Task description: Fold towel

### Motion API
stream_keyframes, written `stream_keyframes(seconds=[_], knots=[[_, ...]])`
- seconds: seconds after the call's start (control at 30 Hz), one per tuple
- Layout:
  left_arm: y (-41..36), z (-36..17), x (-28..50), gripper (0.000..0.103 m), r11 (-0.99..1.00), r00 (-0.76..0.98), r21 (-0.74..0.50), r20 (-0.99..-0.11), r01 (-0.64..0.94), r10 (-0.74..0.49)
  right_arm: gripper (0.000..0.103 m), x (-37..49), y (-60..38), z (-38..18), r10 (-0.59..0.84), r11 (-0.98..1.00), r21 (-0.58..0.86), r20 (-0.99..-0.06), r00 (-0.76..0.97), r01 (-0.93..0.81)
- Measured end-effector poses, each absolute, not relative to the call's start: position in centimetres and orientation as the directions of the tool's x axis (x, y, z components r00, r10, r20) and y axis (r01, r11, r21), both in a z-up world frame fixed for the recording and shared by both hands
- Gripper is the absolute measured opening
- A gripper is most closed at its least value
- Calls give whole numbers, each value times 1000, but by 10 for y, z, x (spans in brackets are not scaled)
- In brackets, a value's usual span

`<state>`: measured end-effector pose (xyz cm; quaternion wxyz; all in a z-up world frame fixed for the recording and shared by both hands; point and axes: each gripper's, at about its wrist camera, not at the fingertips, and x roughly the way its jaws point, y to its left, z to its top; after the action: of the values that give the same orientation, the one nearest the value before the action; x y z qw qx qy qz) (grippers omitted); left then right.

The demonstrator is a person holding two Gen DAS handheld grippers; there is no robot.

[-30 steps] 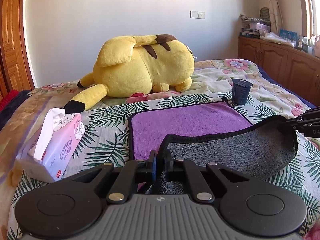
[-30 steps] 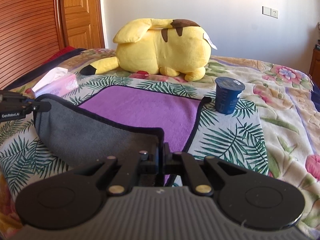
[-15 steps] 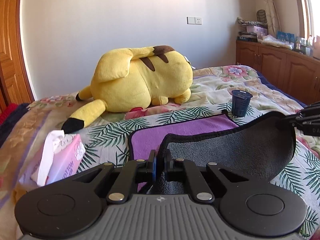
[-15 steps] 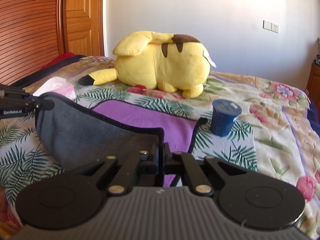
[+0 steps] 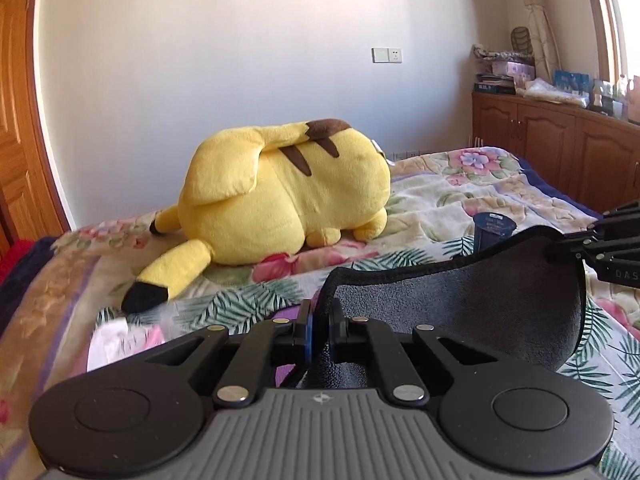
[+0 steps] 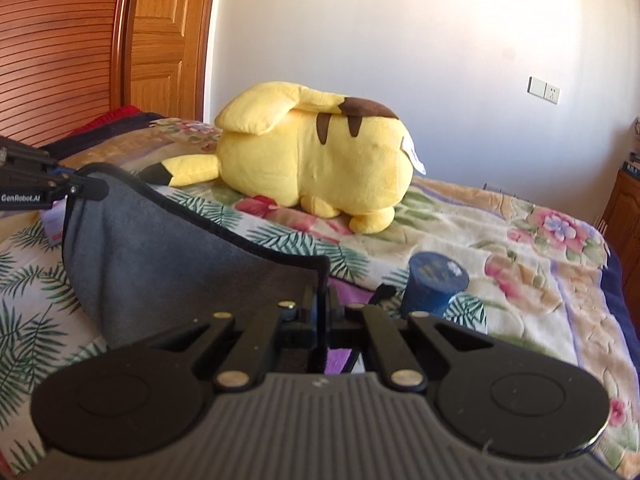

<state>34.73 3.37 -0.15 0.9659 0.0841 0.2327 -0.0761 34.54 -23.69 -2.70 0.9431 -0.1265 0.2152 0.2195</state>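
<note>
The towel is purple on one side and grey on the other, with a black hem. Its near edge is lifted off the bed and hangs between both grippers, grey side toward the cameras. My left gripper is shut on the towel's left corner. My right gripper is shut on the right corner of the towel. Each gripper shows in the other's view: the right one and the left one. Only a sliver of purple shows below.
A big yellow plush toy lies at the back of the bed. A dark blue cup stands upside down by the towel's far right corner. A tissue pack lies at left. Wooden cabinets stand at right.
Both grippers have risen and moved forward with the towel's near edge. The grey underside now hides most of the purple side, and the cup and tissue pack sit lower in view.
</note>
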Motion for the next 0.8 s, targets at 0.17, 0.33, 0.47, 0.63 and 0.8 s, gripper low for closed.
stream_keyframes(seconds=[0.17, 0.33, 0.47, 0.63, 0.8], knots=[[33, 7, 358, 0, 971, 890, 155, -446, 181, -95, 4, 356, -233, -21, 346, 879, -162, -434, 832, -450], [33, 11, 369, 0, 970, 895, 173, -438, 172, -81, 4, 366, -231, -21, 324, 888, -173, -424, 845, -427], [33, 9, 380, 0, 968, 896, 185, -439, 166, -70, 4, 374, -229, -21, 310, 892, -190, -404, 861, -410], [33, 0, 395, 0, 968, 892, 196, -448, 158, -55, 4, 385, -225, -25, 298, 888, -220, -396, 869, -405], [33, -15, 412, 0, 966, 883, 211, -468, 150, -36, 4, 401, -222, -38, 280, 886, -238, -411, 868, -399]])
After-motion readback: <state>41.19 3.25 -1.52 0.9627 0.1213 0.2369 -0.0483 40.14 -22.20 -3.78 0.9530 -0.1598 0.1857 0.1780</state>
